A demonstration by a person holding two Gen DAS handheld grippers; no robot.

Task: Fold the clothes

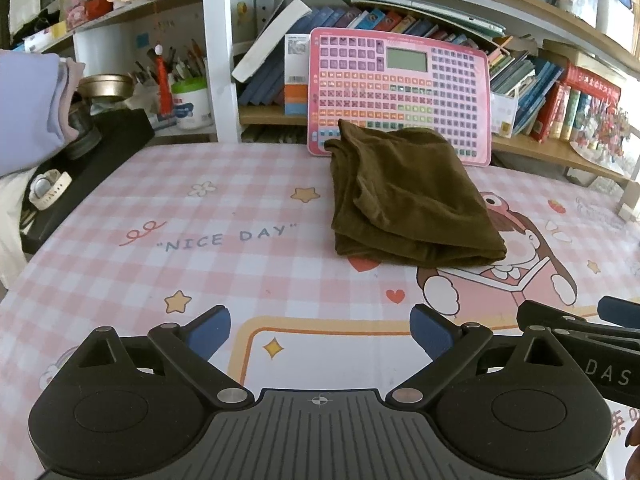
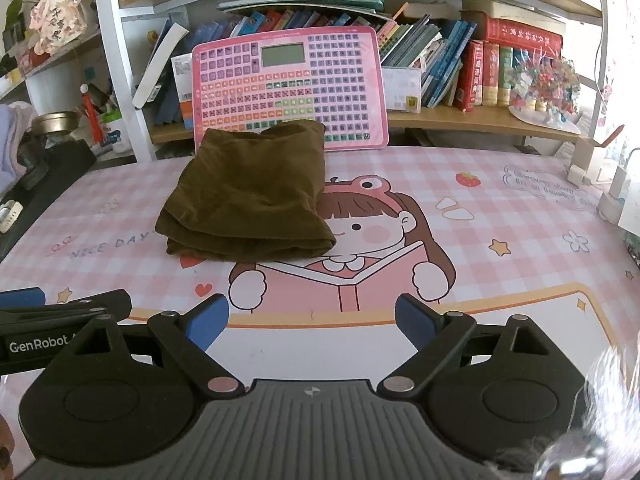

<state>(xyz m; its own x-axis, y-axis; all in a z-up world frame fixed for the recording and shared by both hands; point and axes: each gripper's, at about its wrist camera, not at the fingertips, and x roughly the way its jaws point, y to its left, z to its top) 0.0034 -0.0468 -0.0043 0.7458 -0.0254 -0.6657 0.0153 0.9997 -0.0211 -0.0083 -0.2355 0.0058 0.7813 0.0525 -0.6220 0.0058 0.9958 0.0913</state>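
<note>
Fig. Both wrist views, tongs fwd. Left gripper [image 1: 320, 334]: blue pads [image 1: 210, 330] wide apart, nothing betw. them, hovering over the near edge of the worktop [image 1: 120, 272]. Right gripper [image 2: 312, 322]: pads likewise spread, empty, also above the near edge; the two tools sit side by side, each showing at the other's frame margin (right gripper [image 1: 580, 320] in left view, left gripper [image 2: 60, 308] in right view).

Worktop covered w/ pink checked mat, cartoon girl reading a book [image 2: 360, 248] and "NICE DAY" lettering [image 1: 228, 238]. Olive-brown garment [image 1: 404, 196] lies folded into a compact, layered rectangle near the worktop's centre, toward the far edge; its near fold overlaps the cartoon's upper left, its far end touches or sits just in front of the pink keypad board [image 2: 288, 88]. Well apart from both tongs.

Board leans upright at the far edge against a shelf of books [image 2: 460, 68]. Left edge: black slab [image 1: 92, 168] carrying a white wristwatch [image 1: 48, 190]; lavender cloth [image 1: 28, 112] beyond. Far-left corner: pen pot [image 1: 190, 100].
</note>
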